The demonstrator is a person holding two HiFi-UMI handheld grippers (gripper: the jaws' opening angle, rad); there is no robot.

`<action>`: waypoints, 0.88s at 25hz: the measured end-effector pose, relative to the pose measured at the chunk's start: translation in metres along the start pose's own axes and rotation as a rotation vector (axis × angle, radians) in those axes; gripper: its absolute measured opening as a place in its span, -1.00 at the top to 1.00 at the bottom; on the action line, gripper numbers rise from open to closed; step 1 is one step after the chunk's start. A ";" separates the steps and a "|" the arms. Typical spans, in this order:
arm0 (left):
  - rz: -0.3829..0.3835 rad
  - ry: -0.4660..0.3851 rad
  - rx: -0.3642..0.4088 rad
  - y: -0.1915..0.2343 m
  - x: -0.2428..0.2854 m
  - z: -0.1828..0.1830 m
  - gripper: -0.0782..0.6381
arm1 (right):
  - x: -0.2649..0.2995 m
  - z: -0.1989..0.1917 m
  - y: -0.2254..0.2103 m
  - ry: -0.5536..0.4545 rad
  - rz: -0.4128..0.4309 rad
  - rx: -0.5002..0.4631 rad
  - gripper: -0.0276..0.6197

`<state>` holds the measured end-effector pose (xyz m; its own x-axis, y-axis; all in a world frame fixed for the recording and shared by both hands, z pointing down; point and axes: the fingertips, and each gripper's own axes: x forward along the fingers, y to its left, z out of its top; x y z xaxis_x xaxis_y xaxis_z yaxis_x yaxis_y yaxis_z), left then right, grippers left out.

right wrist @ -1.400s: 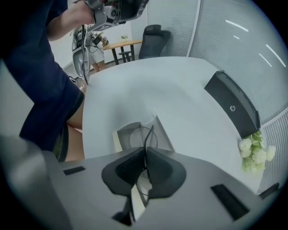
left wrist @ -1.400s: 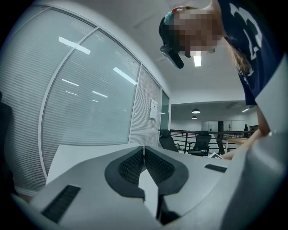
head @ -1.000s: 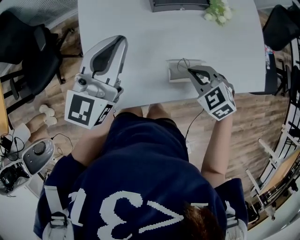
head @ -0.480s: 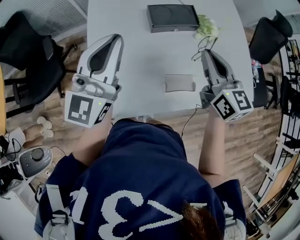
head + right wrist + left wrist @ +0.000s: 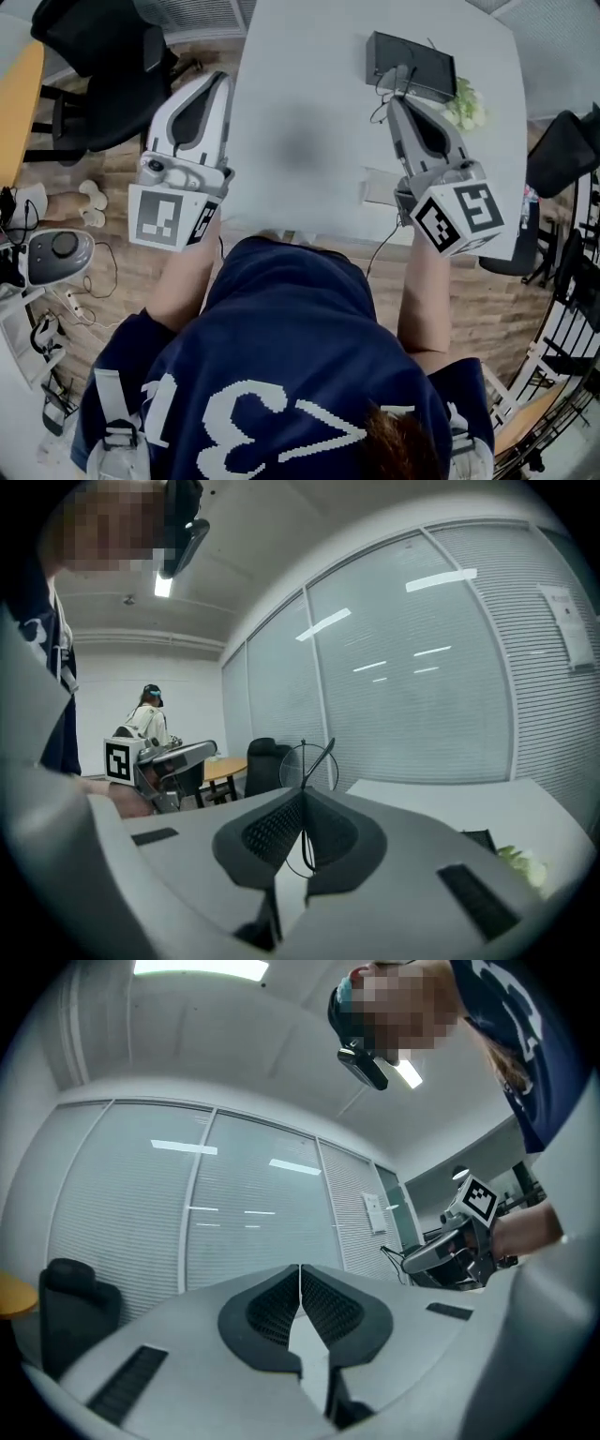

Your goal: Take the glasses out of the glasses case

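Pinched between the closed jaws of the right hand-held gripper point(image 5: 397, 97): the glasses point(image 5: 382, 94), thin wire, held up clear of the counter point(image 5: 300, 141) at upper right of centre in the head view. Out of the glasses case point(image 5: 379, 187) by the look of it, so probably near the end of the task. Case flat on the counter lower in the frame, partly hidden behind the gripper's body. Gripped on a narrow stretch of frame, likely to spare the lenses and let the rest stand free.

Left hand-held gripper point(image 5: 221, 81) raised at the left of the frame, by the counter's edge, jaws pressed together on nothing. Seemingly parked aside, with nothing to steady.

From the right gripper view: glasses point(image 5: 302, 761) plain at last, with a round lens and one temple standing above the jaw tips and rim wire running down the seam. Only a faint scribble in the head view.

From the left gripper view: pads point(image 5: 272, 1307) meeting without a gap, and the right hand-held gripper point(image 5: 412, 1258) side-on at the right of the frame, wire at its tip.

Only from the head view: the case itself.
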<state>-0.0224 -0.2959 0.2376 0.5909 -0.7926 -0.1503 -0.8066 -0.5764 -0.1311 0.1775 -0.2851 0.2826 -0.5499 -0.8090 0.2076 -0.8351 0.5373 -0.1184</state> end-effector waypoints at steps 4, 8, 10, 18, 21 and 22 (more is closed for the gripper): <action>0.086 0.032 -0.004 0.027 -0.035 -0.008 0.73 | 0.046 -0.052 0.030 0.174 0.087 0.012 0.83; 0.131 0.073 -0.034 0.035 -0.060 -0.026 0.73 | 0.077 -0.154 0.046 0.448 0.132 0.029 0.83; 0.144 0.096 -0.053 0.038 -0.069 -0.038 0.73 | 0.086 -0.209 0.051 0.589 0.144 0.042 0.83; 0.186 0.162 -0.096 0.030 -0.091 -0.066 0.73 | 0.073 -0.312 0.055 0.828 0.129 0.047 0.83; 0.196 0.162 -0.099 0.038 -0.098 -0.068 0.73 | 0.079 -0.318 0.064 0.840 0.142 0.052 0.82; 0.198 0.159 -0.098 0.042 -0.099 -0.068 0.73 | 0.082 -0.314 0.067 0.832 0.149 0.063 0.71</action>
<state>-0.1159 -0.2549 0.3135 0.4177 -0.9086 -0.0068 -0.9085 -0.4175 -0.0180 0.0816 -0.2409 0.5964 -0.4841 -0.2784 0.8295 -0.7678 0.5898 -0.2502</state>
